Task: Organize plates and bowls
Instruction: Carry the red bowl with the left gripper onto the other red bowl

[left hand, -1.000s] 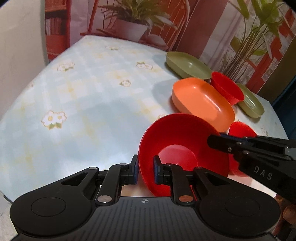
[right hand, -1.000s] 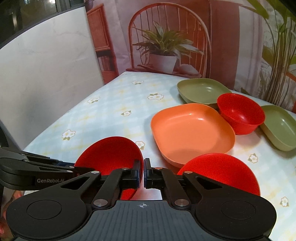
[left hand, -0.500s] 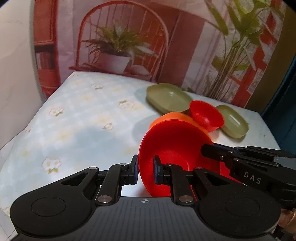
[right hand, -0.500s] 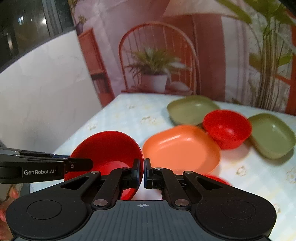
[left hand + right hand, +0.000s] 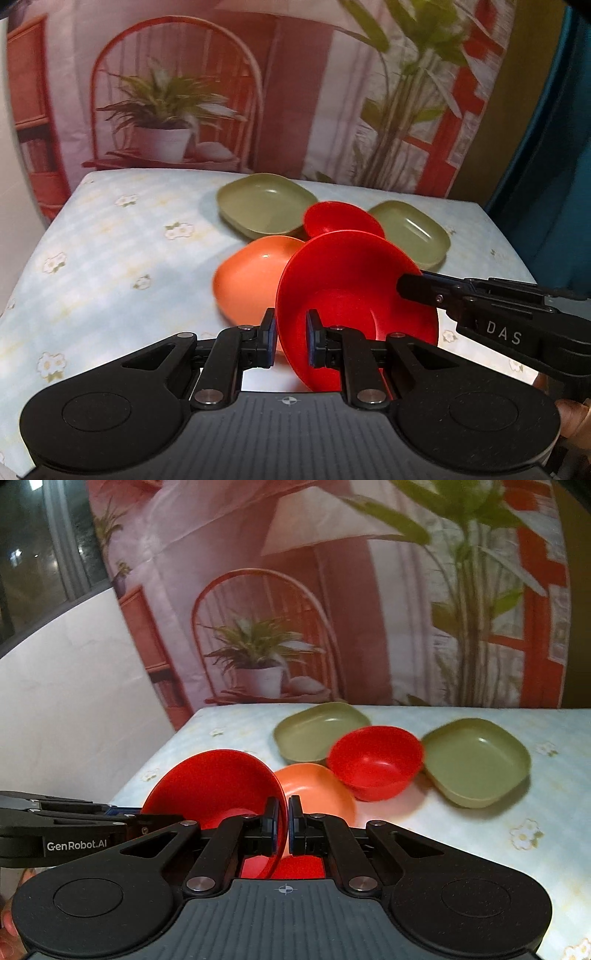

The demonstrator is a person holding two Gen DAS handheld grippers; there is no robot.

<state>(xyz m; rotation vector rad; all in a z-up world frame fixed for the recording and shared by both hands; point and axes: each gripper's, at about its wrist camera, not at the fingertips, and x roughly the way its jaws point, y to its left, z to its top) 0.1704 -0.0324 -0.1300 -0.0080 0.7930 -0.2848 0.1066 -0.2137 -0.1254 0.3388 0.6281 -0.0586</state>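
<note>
A large red bowl [image 5: 354, 280] hangs tilted above the table, held from both sides. My left gripper [image 5: 290, 332] is shut on its near rim. My right gripper [image 5: 406, 286] comes in from the right and is shut on the opposite rim. In the right wrist view the same red bowl [image 5: 214, 782] sits left of centre, with my right gripper [image 5: 283, 823] pinching its edge and my left gripper [image 5: 166, 818] reaching in from the left. Behind it lie an orange plate [image 5: 251, 280] [image 5: 317, 786], a smaller red bowl [image 5: 340, 219] [image 5: 373, 764] and two green plates [image 5: 262, 206] [image 5: 410, 229].
The table [image 5: 110, 258] has a pale checked cloth with flowers; its left half is bare. A red patch [image 5: 295, 867] under my right gripper looks like another red bowl. A printed backdrop [image 5: 166, 110] stands behind the table, a white wall [image 5: 74, 701] to the left.
Both grippers have risen with the large red bowl and moved toward the dishes at the back. The bowl now covers part of the orange plate. Both grips are unchanged.
</note>
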